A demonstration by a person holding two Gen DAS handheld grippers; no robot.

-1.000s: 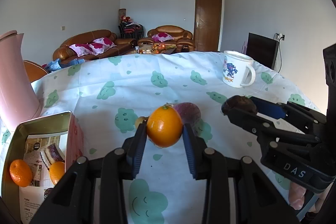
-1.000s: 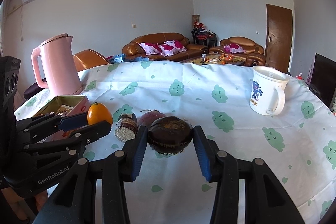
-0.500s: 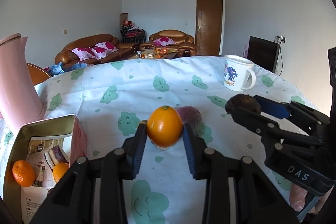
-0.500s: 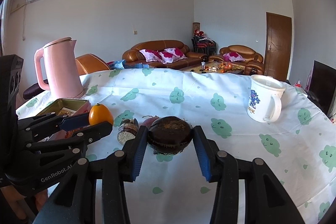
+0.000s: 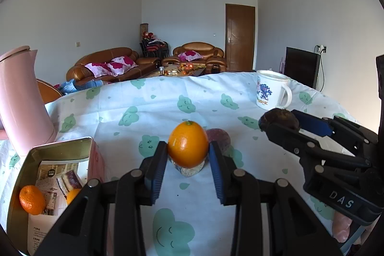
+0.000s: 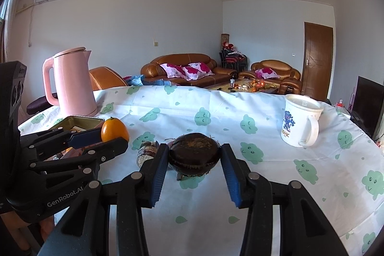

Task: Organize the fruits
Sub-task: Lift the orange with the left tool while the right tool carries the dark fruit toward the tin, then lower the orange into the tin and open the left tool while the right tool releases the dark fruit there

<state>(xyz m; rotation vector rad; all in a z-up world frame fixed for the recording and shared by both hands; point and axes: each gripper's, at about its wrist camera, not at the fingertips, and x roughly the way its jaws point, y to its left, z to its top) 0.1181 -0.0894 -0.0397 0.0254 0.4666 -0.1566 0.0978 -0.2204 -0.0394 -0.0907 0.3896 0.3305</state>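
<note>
Fruits are held off the surface [image 5: 168, 97], which is covered by a white cloth printed with green clouds and is the largest thing in view. A pink kettle [image 6: 72, 83] is stood at its far left, and a white mug [image 6: 300, 124] with a blue picture is set well apart at the right. An open tin box [image 5: 61, 148] is placed in front of the kettle; two small oranges [image 5: 31, 199] are seen lying inside it on printed paper. The left gripper [image 5: 188, 161] is closed on an orange [image 5: 188, 146], which is pressed between both blue pads and lifted above a small jar [image 6: 146, 152]. The right gripper [image 6: 194, 166] is closed on a dark brown round fruit [image 6: 194, 154], clamped between its pads just above the cloth. A purple fruit [image 5: 219, 137] is left on the cloth just behind the held orange, partly hidden by it.
</note>
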